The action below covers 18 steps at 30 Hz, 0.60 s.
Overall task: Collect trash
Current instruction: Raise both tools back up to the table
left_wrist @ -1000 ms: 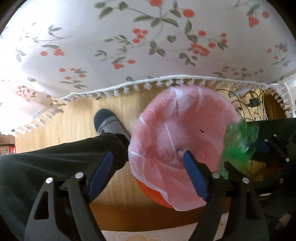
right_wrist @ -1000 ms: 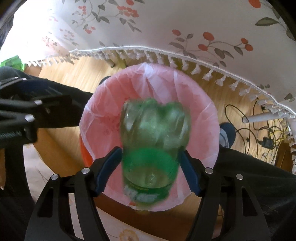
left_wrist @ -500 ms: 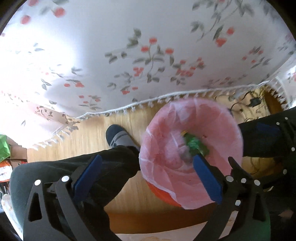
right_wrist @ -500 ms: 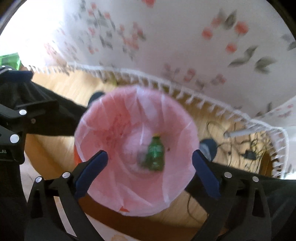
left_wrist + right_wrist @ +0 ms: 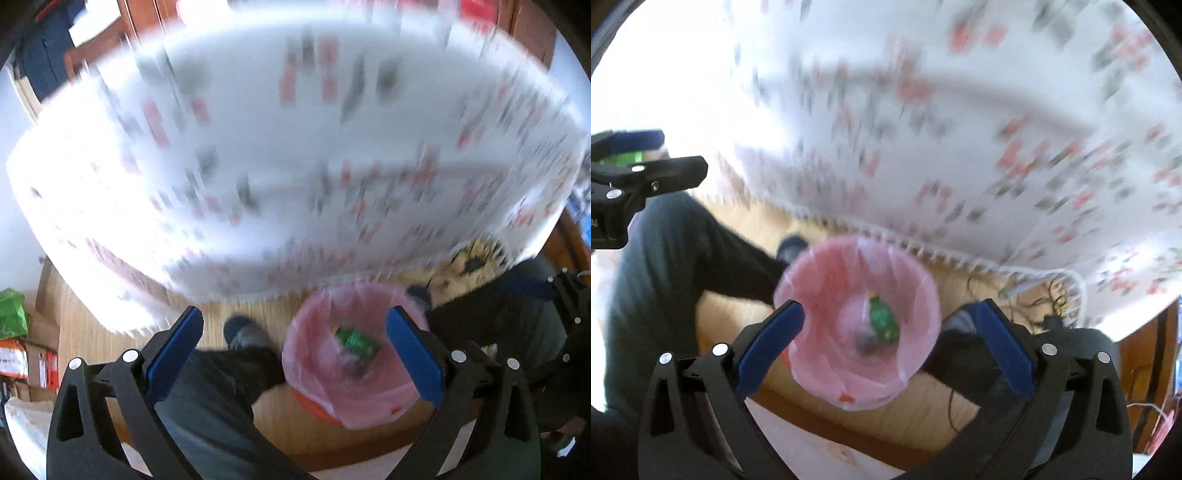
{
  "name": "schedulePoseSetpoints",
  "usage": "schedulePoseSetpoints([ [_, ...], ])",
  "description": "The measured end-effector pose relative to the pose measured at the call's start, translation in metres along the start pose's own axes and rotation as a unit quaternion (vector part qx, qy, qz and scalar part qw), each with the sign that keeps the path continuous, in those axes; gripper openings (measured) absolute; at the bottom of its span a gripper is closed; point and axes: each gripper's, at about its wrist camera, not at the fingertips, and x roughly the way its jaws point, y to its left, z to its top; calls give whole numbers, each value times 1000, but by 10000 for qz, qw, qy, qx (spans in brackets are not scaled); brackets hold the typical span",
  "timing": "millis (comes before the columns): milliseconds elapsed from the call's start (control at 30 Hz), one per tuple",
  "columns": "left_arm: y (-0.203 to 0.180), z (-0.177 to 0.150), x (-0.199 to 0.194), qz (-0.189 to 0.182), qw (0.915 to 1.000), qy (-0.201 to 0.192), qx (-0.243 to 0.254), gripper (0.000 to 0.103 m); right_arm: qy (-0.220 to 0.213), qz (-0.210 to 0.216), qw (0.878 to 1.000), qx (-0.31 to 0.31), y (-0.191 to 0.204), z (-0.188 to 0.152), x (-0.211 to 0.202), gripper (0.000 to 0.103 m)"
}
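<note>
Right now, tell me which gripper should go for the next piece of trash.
Either, roughly. The left gripper and right gripper are both open and empty above the bin, where the green bottle already lies. No other trash shows clearly.

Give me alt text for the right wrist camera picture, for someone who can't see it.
A green plastic bottle lies at the bottom of a pink-lined trash bin on a wooden floor, seen from above between the open blue-padded fingers of the right gripper, which holds nothing. A blurred floral tablecloth fills the upper frame.
</note>
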Motion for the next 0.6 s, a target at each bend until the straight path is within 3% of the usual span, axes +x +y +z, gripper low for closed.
schedulePoseSetpoints([
  [300,12,71,-100,-23,9920,-1256,-106,98,-1300,-296,9910,63,-20,61,-110,97],
  [400,13,93,-111,68,9885,-1510,-28,98,-1628,-426,9857,-5,-23,85,-132,97],
  [600,17,136,-105,63,9868,-1614,-67,98,-1931,-604,9793,75,-36,138,-145,97],
])
